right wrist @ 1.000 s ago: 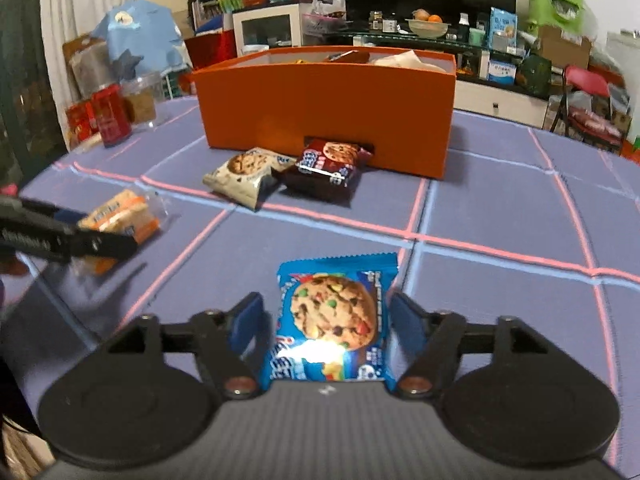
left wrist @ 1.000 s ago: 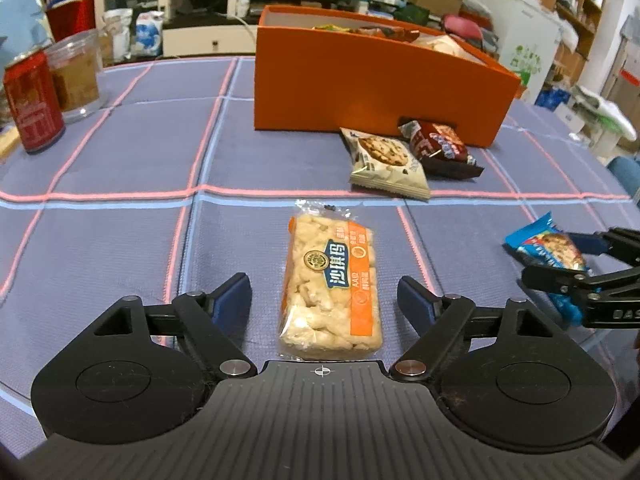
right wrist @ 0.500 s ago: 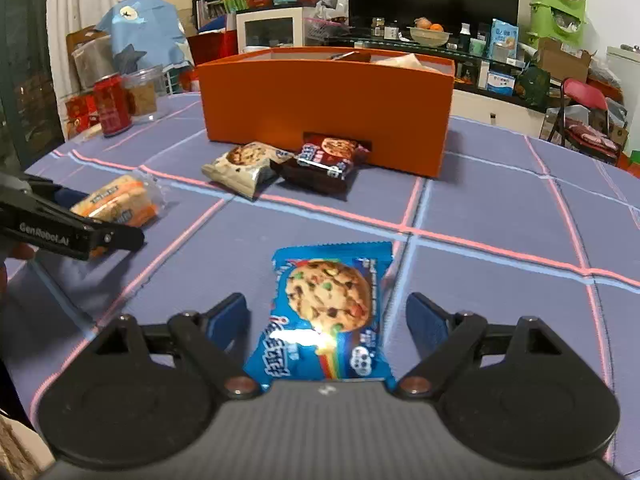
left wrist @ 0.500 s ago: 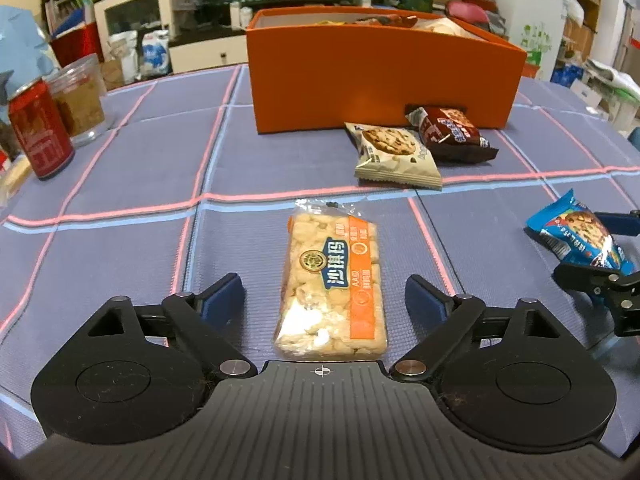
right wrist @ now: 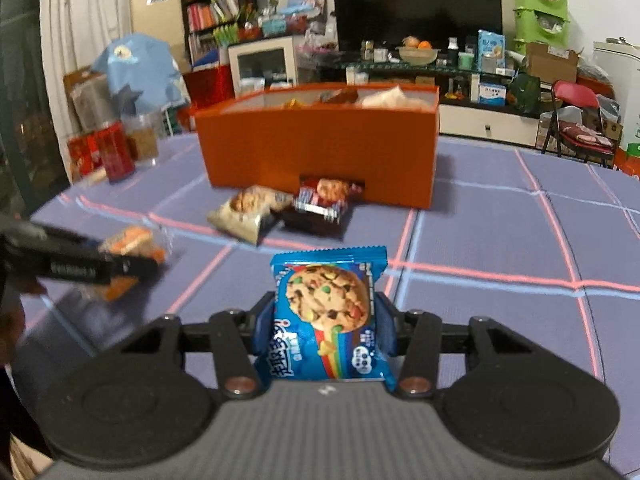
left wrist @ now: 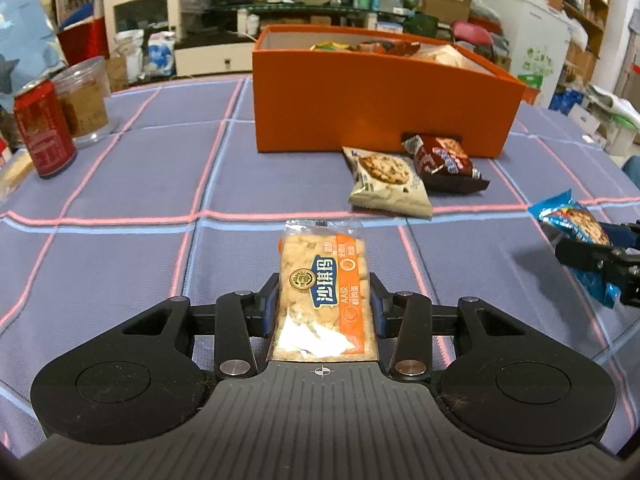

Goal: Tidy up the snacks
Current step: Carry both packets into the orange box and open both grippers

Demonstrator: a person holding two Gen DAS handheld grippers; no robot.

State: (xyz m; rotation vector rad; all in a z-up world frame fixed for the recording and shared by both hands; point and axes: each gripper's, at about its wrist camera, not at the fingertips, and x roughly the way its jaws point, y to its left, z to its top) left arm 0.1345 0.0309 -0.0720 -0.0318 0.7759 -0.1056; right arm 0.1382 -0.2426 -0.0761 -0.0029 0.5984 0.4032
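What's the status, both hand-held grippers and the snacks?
Left hand-held gripper closing on orange rice-crisp pack. Right hand-held gripper closing on blue cookie pack. Two packs lie before orange box, partly in the way.

- You're working in a lived-in home, in its living room.
- Ahead of you a large dark television (right wrist: 416,0) hangs on the wall above a low, cluttered media console (right wrist: 472,118).
- A fruit bowl (right wrist: 418,53) with oranges sits on that console among bottles and small boxes.
- A bookshelf (right wrist: 212,8) crammed with books stands at the left, beside a tall floor air conditioner (right wrist: 154,16).
- A red folding chair (right wrist: 580,120) stands at the right.
- Your table wears a blue checked tablecloth (left wrist: 132,184), with a red drink can (left wrist: 42,128) on it.
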